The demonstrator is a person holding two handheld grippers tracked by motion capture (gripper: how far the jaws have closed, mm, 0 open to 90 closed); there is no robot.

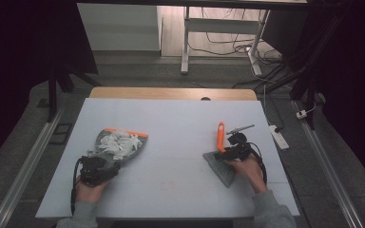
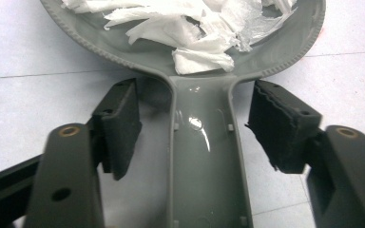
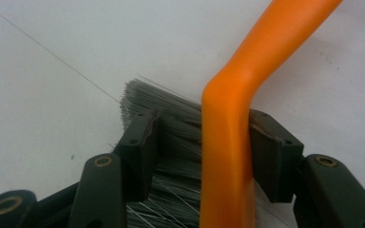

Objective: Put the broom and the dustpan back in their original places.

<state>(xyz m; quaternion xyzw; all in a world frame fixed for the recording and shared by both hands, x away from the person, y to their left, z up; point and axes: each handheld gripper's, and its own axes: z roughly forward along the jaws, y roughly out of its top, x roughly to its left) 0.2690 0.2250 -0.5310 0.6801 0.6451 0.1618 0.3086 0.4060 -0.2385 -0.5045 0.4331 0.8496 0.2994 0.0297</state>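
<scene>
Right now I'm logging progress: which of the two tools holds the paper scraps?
The grey dustpan by the left tongs; the brush at right carries none.

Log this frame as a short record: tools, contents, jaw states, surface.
left tool: grey dustpan, handle between the left gripper jaws, pads clear of it
contents: white paper scraps in the pan
right tool: brush with orange handle and grey bristles, lying on the table
right gripper: jaws open around the handle
surface: white table
</scene>
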